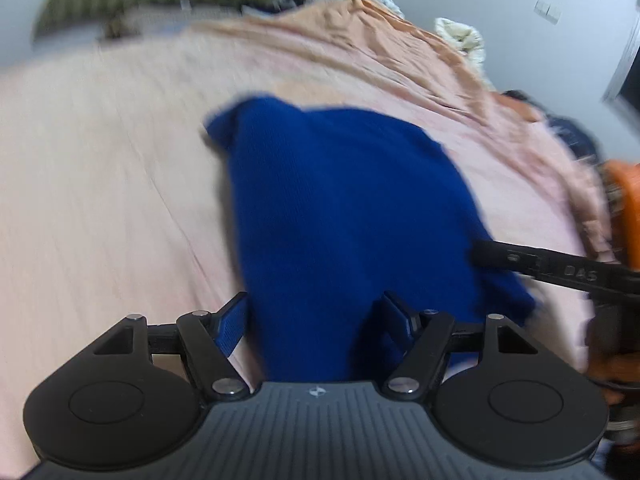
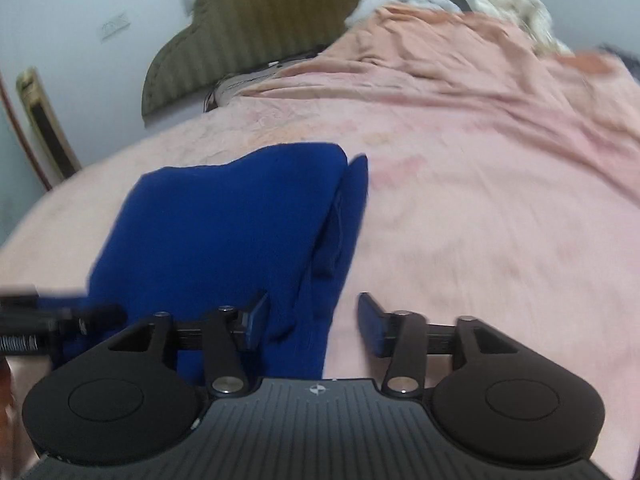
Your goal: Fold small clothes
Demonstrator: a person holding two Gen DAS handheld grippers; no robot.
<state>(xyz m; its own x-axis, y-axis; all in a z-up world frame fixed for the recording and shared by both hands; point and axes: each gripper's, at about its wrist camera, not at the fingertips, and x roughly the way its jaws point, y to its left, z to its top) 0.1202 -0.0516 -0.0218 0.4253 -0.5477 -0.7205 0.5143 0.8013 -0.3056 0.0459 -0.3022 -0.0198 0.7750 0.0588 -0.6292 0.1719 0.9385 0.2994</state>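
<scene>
While the deep blue knitted garment [image 1: 344, 216] lies in a long, partly folded strip on the pale pink bedspread [image 1: 100, 184], neither tool actually has hold of it. From the right wrist view its right side is doubled over, with a narrow flap [image 2: 354, 200] sticking out past the fold.

The left gripper [image 1: 320, 320] stands released, jaws parted on either side of the near end of the cloth, pads not visibly pressing on it. The right gripper [image 2: 312, 320] is also let go: its left finger sits over the garment's near corner, its right finger over bare bedspread, gap between them.

What could go sideways, as a guess:
- The knit looks soft and thick, so a fold with nothing pinning it could spring back or slump, and that loose flap would widen.
- With the jaws straddling the fabric, closing again might pinch only the top layer, or grab the bedspread along with it, and drag the whole stack askew.
- Both views are smeared, so a fast move near the cloth could snag an edge.
- The two tools sit close together at the near end, so they could bump.

Writing: the arm of the right gripper carries raised letters that look like "DAS" [image 1: 580, 274], blurry. A small logo mark sits on each gripper body, unreadable. Nothing legible on the garment.
</scene>
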